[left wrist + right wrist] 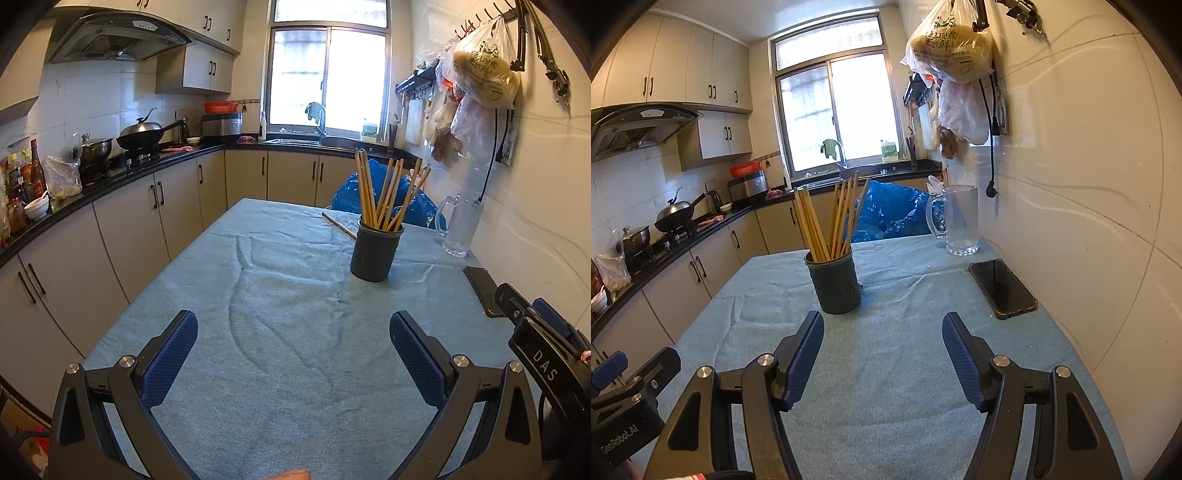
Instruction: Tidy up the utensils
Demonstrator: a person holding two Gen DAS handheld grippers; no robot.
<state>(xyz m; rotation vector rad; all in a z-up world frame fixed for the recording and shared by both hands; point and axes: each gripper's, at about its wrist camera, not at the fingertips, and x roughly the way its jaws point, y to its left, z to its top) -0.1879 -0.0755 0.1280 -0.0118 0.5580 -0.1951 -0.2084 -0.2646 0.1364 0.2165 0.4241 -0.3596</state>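
A dark grey holder (376,251) (835,282) stands upright on the blue tablecloth (280,314) (886,369), filled with several wooden chopsticks (388,192) (831,218). One loose chopstick (338,224) lies flat on the cloth just behind and left of the holder. My left gripper (293,334) hovers open over the near part of the table with nothing between its blue pads. My right gripper (882,334) is open and empty too, a short way in front of the holder. Each gripper shows at the edge of the other's view.
A black phone (1001,288) (482,290) lies at the right by the tiled wall. A glass mug (958,221) (460,225) stands at the far right corner. A blue plastic bag (890,212) sits beyond the table's far edge. Kitchen counters run along the left.
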